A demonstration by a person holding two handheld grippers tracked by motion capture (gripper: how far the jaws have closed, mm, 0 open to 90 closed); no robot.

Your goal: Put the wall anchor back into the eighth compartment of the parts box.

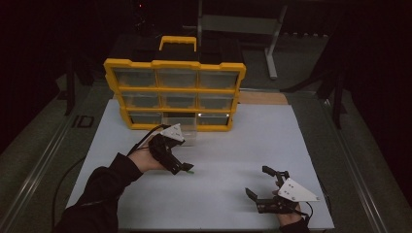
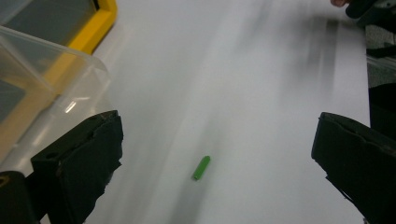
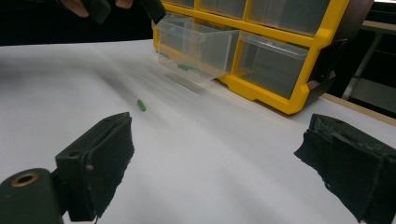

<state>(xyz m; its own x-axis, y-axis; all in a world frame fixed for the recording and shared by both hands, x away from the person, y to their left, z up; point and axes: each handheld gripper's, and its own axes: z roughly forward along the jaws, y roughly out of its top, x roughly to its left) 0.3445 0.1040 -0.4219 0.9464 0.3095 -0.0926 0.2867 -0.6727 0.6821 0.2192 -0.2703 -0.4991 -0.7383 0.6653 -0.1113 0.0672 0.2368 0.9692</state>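
Green peg (image 2: 201, 168) on white table (image 2: 243, 70) between spread left claw (image 2: 217, 154) jaws.

We see a dim room in the high view, black at the edges, with the white rectangular table top (image 1: 233, 145) the one bright patch. In both gripper views grey streaks of motion blur smear that surface. The clear plastic drawer (image 2: 42, 84) carries small glints, and the near black padded jaws look soft, out of focus.
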